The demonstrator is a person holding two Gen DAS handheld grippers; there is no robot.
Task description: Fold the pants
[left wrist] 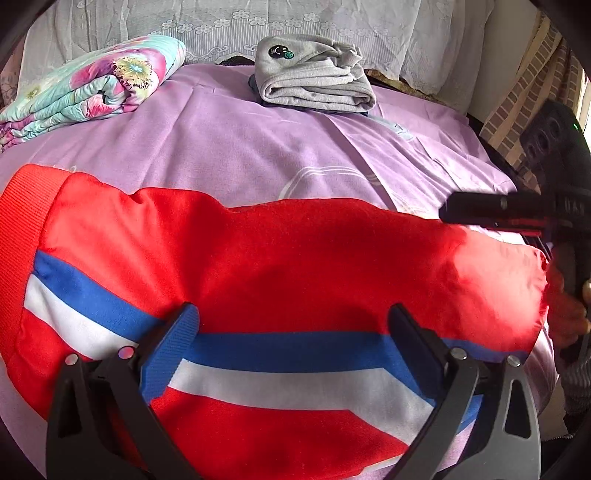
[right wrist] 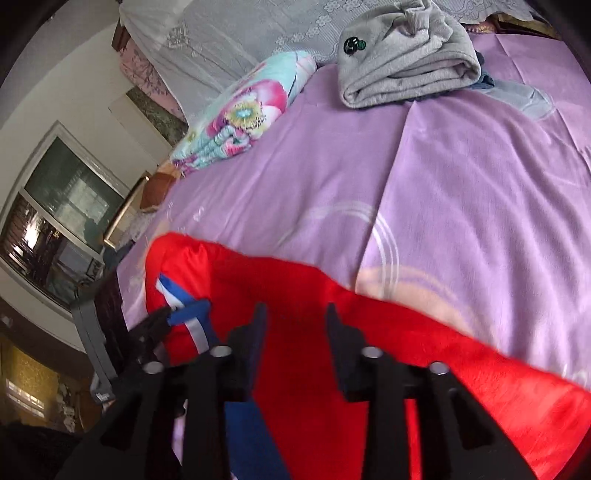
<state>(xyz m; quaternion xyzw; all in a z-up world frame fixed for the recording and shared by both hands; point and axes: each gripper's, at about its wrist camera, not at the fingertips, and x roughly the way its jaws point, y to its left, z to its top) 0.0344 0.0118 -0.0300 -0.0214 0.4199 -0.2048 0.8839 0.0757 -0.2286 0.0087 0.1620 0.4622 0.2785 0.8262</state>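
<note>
Red pants with a blue and a white side stripe lie across the near part of a purple bedsheet, waistband at the left. My left gripper hovers over the stripes, its fingers spread wide and empty. In the right wrist view the same gripper sits at the pants' left end. My right gripper is over the red cloth, fingers apart with nothing pinched. In the left wrist view the right gripper shows side-on at the pants' right end, held by a hand.
A folded grey garment lies at the far side of the bed. A rolled floral quilt sits at the far left. White lace cloth lines the back. A window is beyond the bed's left edge.
</note>
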